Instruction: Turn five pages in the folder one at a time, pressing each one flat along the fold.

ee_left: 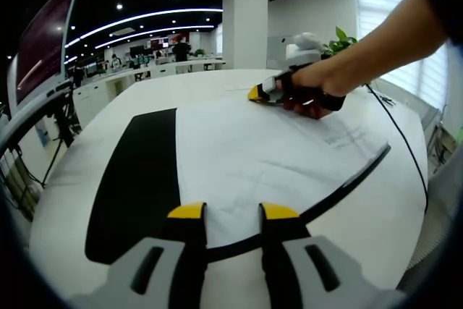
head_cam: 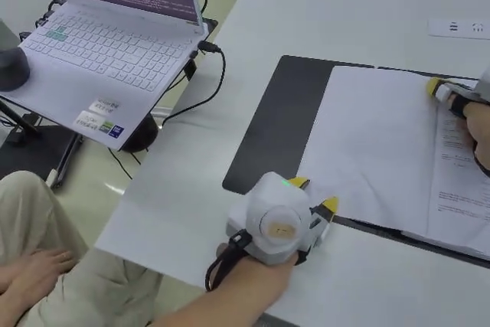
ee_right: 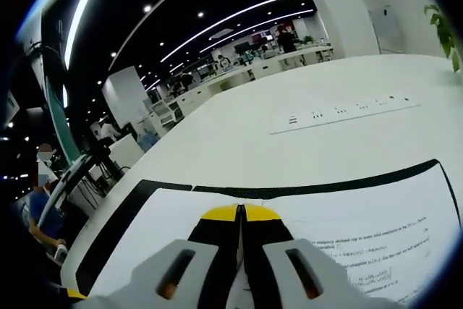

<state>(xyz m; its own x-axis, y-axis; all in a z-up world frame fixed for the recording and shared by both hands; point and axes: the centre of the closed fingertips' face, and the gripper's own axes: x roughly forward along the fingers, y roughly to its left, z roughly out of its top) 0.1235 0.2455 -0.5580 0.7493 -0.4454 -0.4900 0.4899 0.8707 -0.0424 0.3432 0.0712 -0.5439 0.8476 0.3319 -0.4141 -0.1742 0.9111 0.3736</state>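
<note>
The folder lies open on the white table, its black cover [head_cam: 276, 124] bare at the left. A blank turned page [head_cam: 367, 151] lies over it, and a printed page [head_cam: 463, 181] is at the right. My left gripper [head_cam: 314, 194] is at the folder's near edge, open, its yellow tips [ee_left: 187, 211] straddling the page's lower edge [ee_left: 233, 231] with nothing clamped. My right gripper [head_cam: 436, 89] is at the far end of the fold; its jaws are shut [ee_right: 240, 213], tips down on the paper between the blank page [ee_right: 166, 222] and the printed page [ee_right: 362, 240].
An open laptop [head_cam: 122, 36] stands on a stand off the table's left edge, its cable [head_cam: 210, 74] running toward the table. A white socket strip [head_cam: 459, 28] lies beyond the folder. The person's knee and hand [head_cam: 31, 266] are at the lower left.
</note>
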